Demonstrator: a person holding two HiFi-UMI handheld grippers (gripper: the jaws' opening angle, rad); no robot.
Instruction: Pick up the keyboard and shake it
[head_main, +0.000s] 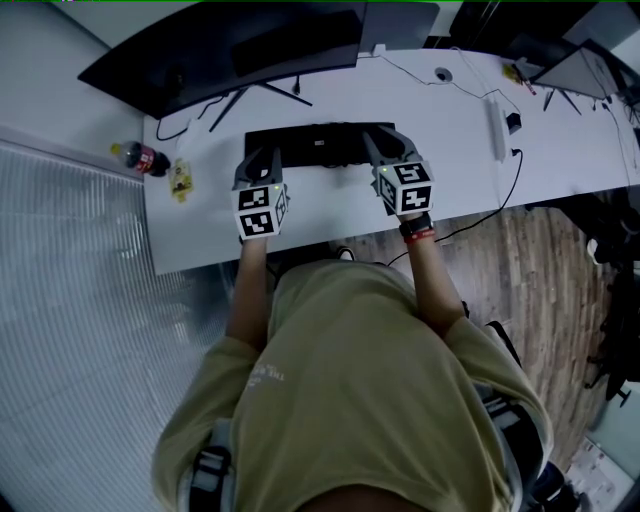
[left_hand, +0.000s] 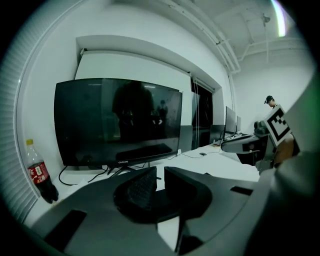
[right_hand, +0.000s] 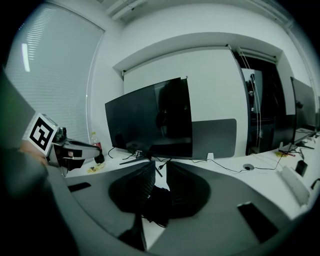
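The black keyboard (head_main: 320, 135) lies across the white desk (head_main: 560, 150) in front of the monitor. My left gripper (head_main: 262, 155) reaches over its left end and my right gripper (head_main: 383, 140) over its right end. In the left gripper view the jaws (left_hand: 160, 170) stand close together with a thin slit of white desk showing between the tips. The right gripper (right_hand: 160, 164) looks the same in its own view. A dark shape sits low between each pair of jaws. Whether the pads press on the keyboard is hidden.
A wide black monitor (head_main: 230, 50) stands just behind the keyboard, with cables trailing from it. A cola bottle (head_main: 140, 157) and a small yellow item (head_main: 180, 180) lie at the desk's left end. A white power strip (head_main: 497, 130) lies to the right. The desk's front edge is close to the person.
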